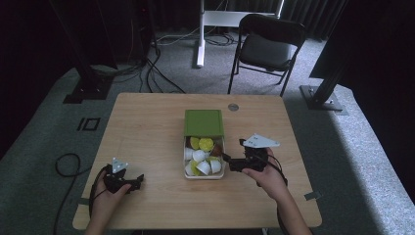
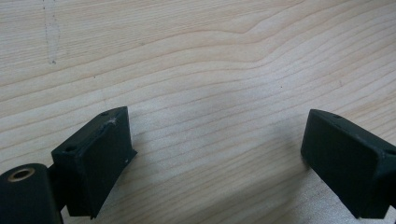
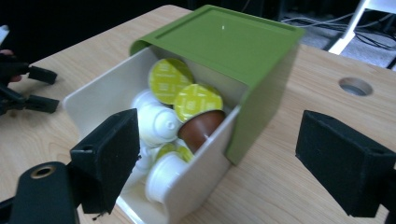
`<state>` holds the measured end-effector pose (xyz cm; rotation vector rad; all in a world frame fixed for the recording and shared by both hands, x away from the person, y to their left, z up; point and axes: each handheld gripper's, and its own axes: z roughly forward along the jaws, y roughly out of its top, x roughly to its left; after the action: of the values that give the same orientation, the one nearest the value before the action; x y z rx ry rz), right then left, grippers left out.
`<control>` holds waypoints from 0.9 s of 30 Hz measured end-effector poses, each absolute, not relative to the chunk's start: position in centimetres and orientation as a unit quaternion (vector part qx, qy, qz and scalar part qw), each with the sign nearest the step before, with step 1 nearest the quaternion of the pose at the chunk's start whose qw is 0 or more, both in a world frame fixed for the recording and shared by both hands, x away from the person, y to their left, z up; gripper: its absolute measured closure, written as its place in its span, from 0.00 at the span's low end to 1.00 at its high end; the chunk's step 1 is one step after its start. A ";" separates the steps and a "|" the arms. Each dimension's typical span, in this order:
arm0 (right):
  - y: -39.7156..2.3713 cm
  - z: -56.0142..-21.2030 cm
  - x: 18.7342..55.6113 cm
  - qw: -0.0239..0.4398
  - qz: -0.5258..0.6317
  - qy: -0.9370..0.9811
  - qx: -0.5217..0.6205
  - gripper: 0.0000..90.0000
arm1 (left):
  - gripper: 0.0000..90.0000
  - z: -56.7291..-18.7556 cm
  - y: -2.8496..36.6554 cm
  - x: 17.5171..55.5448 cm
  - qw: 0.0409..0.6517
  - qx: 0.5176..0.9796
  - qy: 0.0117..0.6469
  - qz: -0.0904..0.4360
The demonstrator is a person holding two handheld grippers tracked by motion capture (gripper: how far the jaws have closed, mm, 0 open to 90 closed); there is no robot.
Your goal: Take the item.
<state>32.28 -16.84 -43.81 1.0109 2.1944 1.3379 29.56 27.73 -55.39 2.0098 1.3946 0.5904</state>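
Observation:
A green box (image 1: 203, 122) (image 3: 224, 42) lies on the wooden table (image 1: 147, 127) with its white drawer (image 1: 186, 164) (image 3: 93, 98) pulled out toward me. The drawer holds several coffee capsules (image 1: 201, 156): white ones (image 3: 156, 123), yellow-green lidded ones (image 3: 196, 100) and a brown one (image 3: 203, 126). My right gripper (image 1: 228, 162) (image 3: 219, 130) is open just right of the drawer, with its jaws pointing at the drawer's corner and nothing between them. My left gripper (image 1: 138, 179) (image 2: 217, 126) is open low over bare wood near the front left of the table. It also appears far off as the left gripper (image 3: 28, 88).
A round cable hole (image 1: 233, 106) (image 3: 355, 86) sits in the table behind the box. Beyond the table stand a black folding chair (image 1: 266, 46), a white desk leg (image 1: 199, 34) and black stands, with cables (image 1: 156, 73) on the grey carpet.

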 end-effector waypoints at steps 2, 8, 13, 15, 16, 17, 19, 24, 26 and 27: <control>-16.6 -43.8 32.3 0.187 0.478 0.781 0.356 0.15 | 0.11 -55.4 27.7 29.6 0.307 0.760 0.527 0.224; -14.5 -43.8 31.9 0.177 0.480 0.794 0.330 0.15 | 0.11 -55.4 27.7 29.6 0.307 0.761 0.527 0.223; -13.1 -44.1 31.8 0.165 0.479 0.803 0.314 0.15 | 0.11 -55.4 27.8 29.6 0.307 0.761 0.527 0.223; -12.9 -44.2 31.7 0.164 0.478 0.806 0.309 0.15 | 0.11 -55.4 27.7 29.6 0.307 0.761 0.527 0.223; -12.3 -44.4 31.6 0.160 0.476 0.809 0.306 0.15 | 0.11 -55.4 27.7 29.6 0.307 0.761 0.527 0.223; -12.3 -44.4 31.6 0.160 0.476 0.809 0.306 0.15 | 0.11 -55.4 27.8 29.6 0.307 0.761 0.527 0.223; -11.5 -44.9 31.5 0.154 0.474 0.813 0.300 0.15 | 0.11 -55.4 27.7 29.6 0.307 0.760 0.527 0.223; -10.4 -45.9 31.3 0.150 0.458 0.825 0.294 0.15 | 0.11 -55.4 27.7 29.6 0.307 0.760 0.527 0.223; -10.0 -46.3 31.2 0.150 0.453 0.829 0.292 0.16 | 0.11 -55.4 27.7 29.6 0.307 0.760 0.527 0.223; -10.0 -46.3 31.2 0.150 0.453 0.829 0.292 0.16 | 0.11 -55.4 27.7 29.6 0.307 0.760 0.527 0.223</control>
<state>31.23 -9.97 -46.31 0.8389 2.3810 1.3013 29.56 27.74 -55.39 2.0098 1.3944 0.5908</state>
